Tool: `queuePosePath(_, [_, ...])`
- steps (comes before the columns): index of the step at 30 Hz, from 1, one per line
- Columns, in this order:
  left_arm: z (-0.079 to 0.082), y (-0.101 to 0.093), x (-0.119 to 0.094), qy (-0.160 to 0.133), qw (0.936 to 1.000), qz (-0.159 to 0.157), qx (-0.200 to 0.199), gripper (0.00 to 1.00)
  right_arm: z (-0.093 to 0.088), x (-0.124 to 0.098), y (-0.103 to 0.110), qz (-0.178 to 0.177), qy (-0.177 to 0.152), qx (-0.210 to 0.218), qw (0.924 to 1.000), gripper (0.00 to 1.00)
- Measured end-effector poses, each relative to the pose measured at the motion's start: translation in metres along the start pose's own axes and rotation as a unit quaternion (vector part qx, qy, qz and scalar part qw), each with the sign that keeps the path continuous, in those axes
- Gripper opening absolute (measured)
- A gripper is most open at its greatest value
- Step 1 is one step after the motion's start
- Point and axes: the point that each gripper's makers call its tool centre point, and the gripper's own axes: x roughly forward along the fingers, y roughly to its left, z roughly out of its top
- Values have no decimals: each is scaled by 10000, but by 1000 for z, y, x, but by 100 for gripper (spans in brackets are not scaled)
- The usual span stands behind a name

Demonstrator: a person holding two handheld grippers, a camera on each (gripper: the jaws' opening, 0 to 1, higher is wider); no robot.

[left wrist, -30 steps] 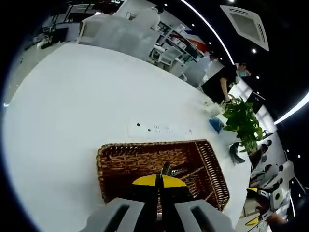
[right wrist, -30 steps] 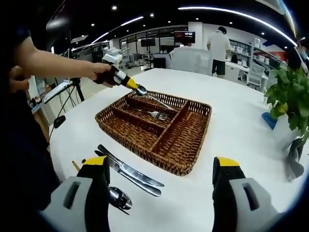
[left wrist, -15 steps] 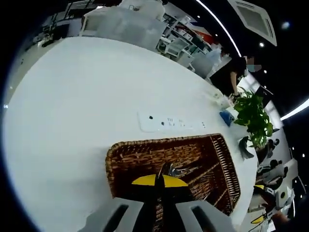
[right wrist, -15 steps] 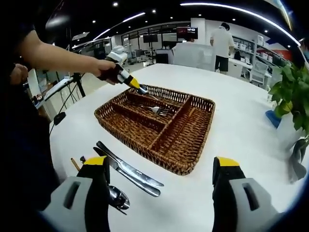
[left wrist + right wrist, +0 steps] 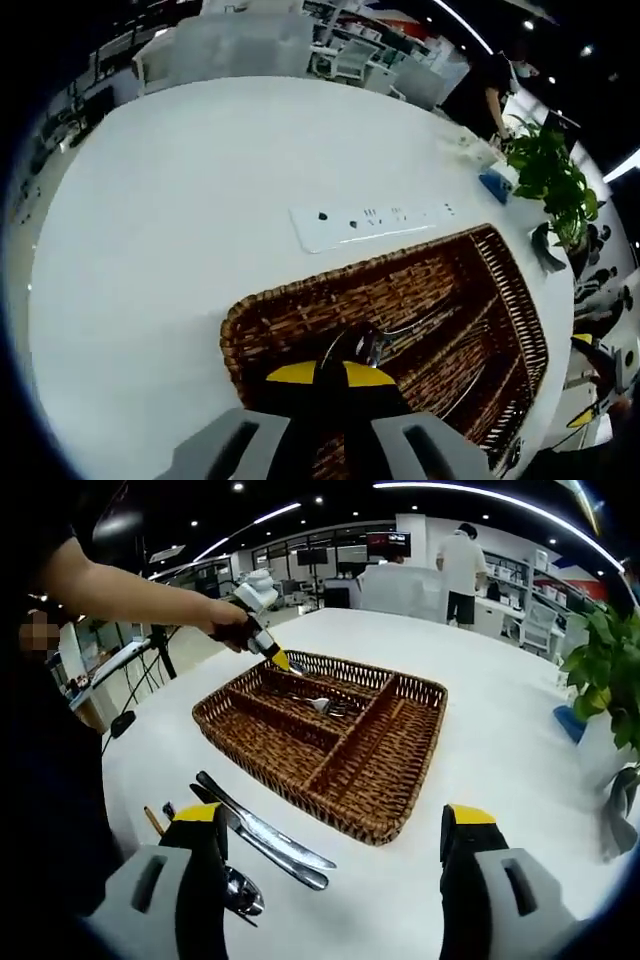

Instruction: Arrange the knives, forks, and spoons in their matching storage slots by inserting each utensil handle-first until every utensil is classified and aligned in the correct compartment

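Observation:
My left gripper (image 5: 330, 372) is shut on a metal spoon (image 5: 347, 347), whose handle points ahead into the brown wicker basket (image 5: 300, 300). In the right gripper view a hand holds that left gripper (image 5: 277, 659) low over the far left corner of the basket (image 5: 395, 815), with the spoon (image 5: 297, 667) at its yellow tips. A fork (image 5: 322, 704) lies in a far compartment. My right gripper (image 5: 332, 825) stands open near the basket's front edge, nothing between its jaws. Two knives (image 5: 265, 835) and a second spoon (image 5: 243, 891) lie on the white table at the front left.
A white power strip (image 5: 375, 222) lies on the table beyond the basket. A potted plant (image 5: 600, 670) and a blue object stand at the table's right side. A thin stick (image 5: 154, 821) lies left of the knives. People stand among desks behind.
The left gripper has come down and nearer to the basket's far left corner with the spoon in it. The right gripper has stayed open in place.

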Motion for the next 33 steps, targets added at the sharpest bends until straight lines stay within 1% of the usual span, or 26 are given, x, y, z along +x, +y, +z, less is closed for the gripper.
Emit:
queuePosePath(1, [-2, 1, 1, 77, 9998, 76, 174, 6, 0, 0, 0, 4, -8, 3, 10000, 90])
queuePosePath(3, [-6, 1, 2, 165, 9993, 120, 321, 6, 0, -1, 0, -4, -18, 4, 10000, 90])
queuePosePath(4, [-3, 1, 1, 82, 9997, 88, 217, 6, 0, -1, 0, -4, -23, 8, 10000, 90])
queuePosePath(5, [-3, 1, 1, 78, 9997, 83, 198, 6, 0, -1, 0, -7, -26, 9, 10000, 90])
queuePosePath(9, [-2, 1, 0, 112, 9994, 89, 321, 6, 0, -2, -1, -13, -31, 5, 10000, 90])
queuePosePath(12, [-2, 0, 1, 153, 9994, 63, 295, 6, 1, -3, -2, -16, -54, 5, 10000, 90])
queuePosePath(14, [-1, 0, 1, 172, 9994, 53, 303, 9, 1, -4, -1, -21, -54, 5, 10000, 90])
queuePosePath(15, [-2, -2, 1, 193, 9994, -1, 293, 10, 1, -4, -1, -24, -52, 2, 10000, 90])
queuePosePath(21, [0, -3, 2, 183, 9993, -15, 310, 11, 1, -6, -1, -35, -54, -4, 10000, 90])
queuePosePath(24, [4, -3, 0, 38, 9990, 37, 440, 13, 4, -6, 0, -20, -100, -9, 9999, 91])
queuePosePath(25, [4, -5, 0, 12, 9992, -20, 403, 14, 6, -6, 1, -10, -157, 8, 9999, 91])
queuePosePath(26, [4, -9, 0, -10, 9995, -143, 288, 16, 8, -6, 1, -7, -180, 18, 9998, 91])
queuePosePath(27, [5, -10, -1, -57, 9996, -151, 213, 17, 9, -6, 1, -8, -198, 19, 9998, 91])
queuePosePath(28, [5, -9, -1, -82, 9996, -139, 225, 18, 9, -6, 1, -12, -207, 15, 9998, 92])
queuePosePath(30, [9, -11, -4, -250, 9993, -149, 252, 17, 10, -5, 0, -23, -218, 7, 9998, 92])
queuePosePath(31, [14, -16, -6, -437, 9985, -266, 205, 19, 10, -5, 0, -27, -230, 10, 9997, 92])
queuePosePath(33, [17, -17, -10, -561, 9978, -226, 281, 26, 11, -6, 1, -18, -254, 22, 9997, 92])
